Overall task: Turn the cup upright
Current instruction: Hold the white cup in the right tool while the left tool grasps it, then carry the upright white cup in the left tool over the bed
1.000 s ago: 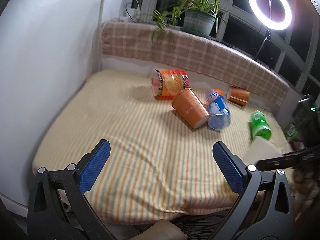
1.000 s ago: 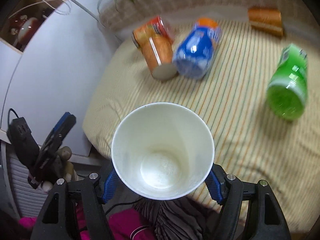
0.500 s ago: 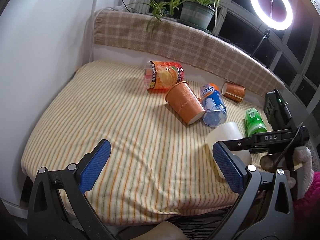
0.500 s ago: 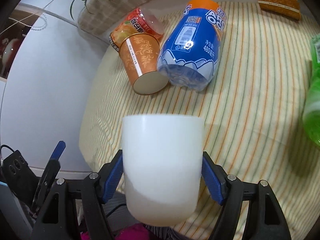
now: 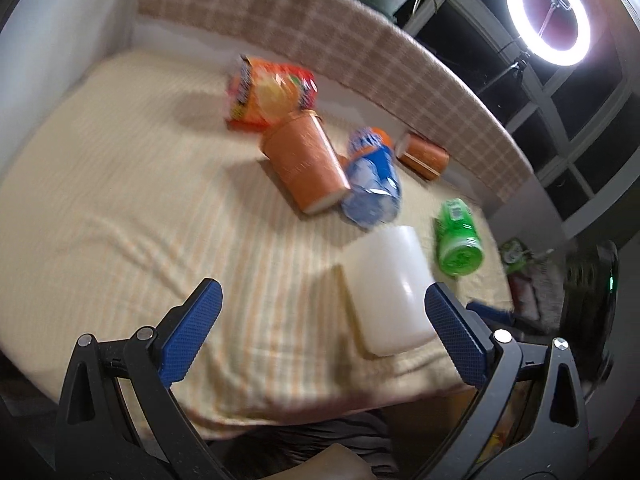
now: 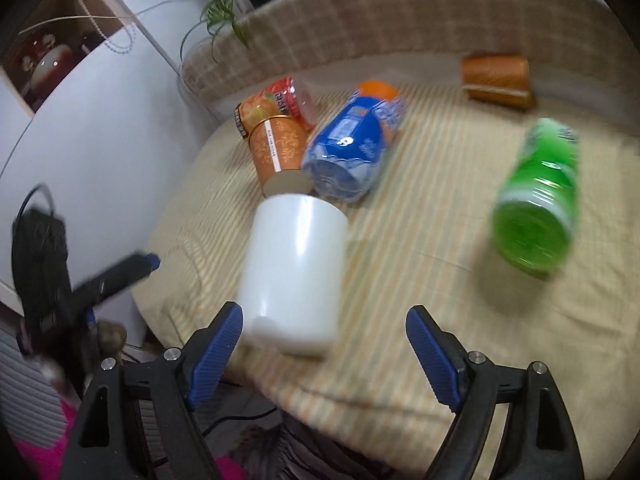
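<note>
A plain white cup [image 6: 294, 276] stands upright on the striped cloth near the front edge of the round table; it also shows in the left wrist view [image 5: 390, 290]. My right gripper [image 6: 324, 344] is open, just behind the cup and not touching it. My left gripper [image 5: 320, 332] is open and empty, to the left of the cup near the front edge. The right gripper shows blurred at the right edge of the left wrist view [image 5: 492, 314].
An orange paper cup [image 5: 306, 170], a blue bottle [image 5: 372, 180], an orange snack bag [image 5: 270, 96], a green bottle [image 5: 458, 238] and a small orange cup [image 5: 422, 154] lie on their sides behind the white cup. A padded checked rim [image 5: 360, 52] borders the back.
My right gripper set the white cup down on the cloth, opened and drew back from it. Both views are blurred by motion.
</note>
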{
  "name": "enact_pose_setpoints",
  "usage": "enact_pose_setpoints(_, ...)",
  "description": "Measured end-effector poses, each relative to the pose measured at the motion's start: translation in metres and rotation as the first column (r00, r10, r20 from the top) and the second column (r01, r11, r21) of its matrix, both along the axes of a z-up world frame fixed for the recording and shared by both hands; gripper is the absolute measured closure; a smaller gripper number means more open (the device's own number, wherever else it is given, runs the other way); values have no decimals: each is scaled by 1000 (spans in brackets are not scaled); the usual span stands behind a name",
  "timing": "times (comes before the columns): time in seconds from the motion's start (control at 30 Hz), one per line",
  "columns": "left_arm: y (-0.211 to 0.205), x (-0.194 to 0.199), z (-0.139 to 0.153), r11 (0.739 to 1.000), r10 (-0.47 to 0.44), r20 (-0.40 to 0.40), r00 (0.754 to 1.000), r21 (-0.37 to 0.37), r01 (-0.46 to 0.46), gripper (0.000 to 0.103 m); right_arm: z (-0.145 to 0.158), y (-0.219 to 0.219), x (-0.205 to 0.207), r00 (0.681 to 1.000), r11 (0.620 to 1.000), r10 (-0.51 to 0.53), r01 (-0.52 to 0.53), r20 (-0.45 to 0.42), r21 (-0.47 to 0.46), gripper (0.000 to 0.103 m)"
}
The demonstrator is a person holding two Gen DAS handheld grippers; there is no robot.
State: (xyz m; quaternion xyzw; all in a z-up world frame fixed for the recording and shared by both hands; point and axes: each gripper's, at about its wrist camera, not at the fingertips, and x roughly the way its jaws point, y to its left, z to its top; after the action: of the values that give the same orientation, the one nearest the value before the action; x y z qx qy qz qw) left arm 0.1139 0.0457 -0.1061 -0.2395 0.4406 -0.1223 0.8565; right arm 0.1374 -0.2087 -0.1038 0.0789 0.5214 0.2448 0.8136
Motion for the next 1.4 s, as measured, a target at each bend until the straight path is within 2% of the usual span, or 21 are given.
enact_pose_setpoints(0.17,-13,25,-18,984,-38,-109,993,-179,18,0,-1,-37,-32,996,996,-89,89,3,26,17)
enact_pose_setpoints(0.3,-26,39,-27,978,-42,-149,988,-207,10,3,-3,-75,-53,984,981,-177,179,-32,81,17)
enact_pose_setpoints(0.43,-36,49,-35,968,-57,-181,982,-250,10,7,-2,-95,-70,972,968,-235,236,-14,83,17)
enact_pose_setpoints(0.57,-47,56,-37,969,-71,-182,981,-245,25,8,-3,-106,-81,966,964,-258,257,0,71,17)
enact_pose_setpoints(0.7,-55,64,-44,969,-82,-209,974,-247,29,17,-6,-108,-82,964,961,-265,265,-8,78,17)
enact_pose_setpoints(0.87,-60,70,-51,972,-86,-220,972,-234,33,18,-10,-109,-82,964,961,-266,266,-15,78,17)
enact_pose_setpoints(0.93,-61,71,-54,972,-91,-222,971,-233,38,23,-12,-110,-83,962,959,-272,273,-18,78,17)
enact_pose_setpoints(1.07,-63,72,-54,973,-96,-215,972,-226,46,24,-16,-112,-81,958,955,-284,286,-29,78,17)
enact_pose_setpoints(1.23,-69,70,-49,981,-101,-190,977,-180,67,24,-17,-111,-79,958,955,-284,286,-33,77,17)
enact_pose_setpoints(1.4,-79,64,-37,991,-106,-135,985,-99,93,24,-18,-109,-78,958,956,-285,286,-25,68,17)
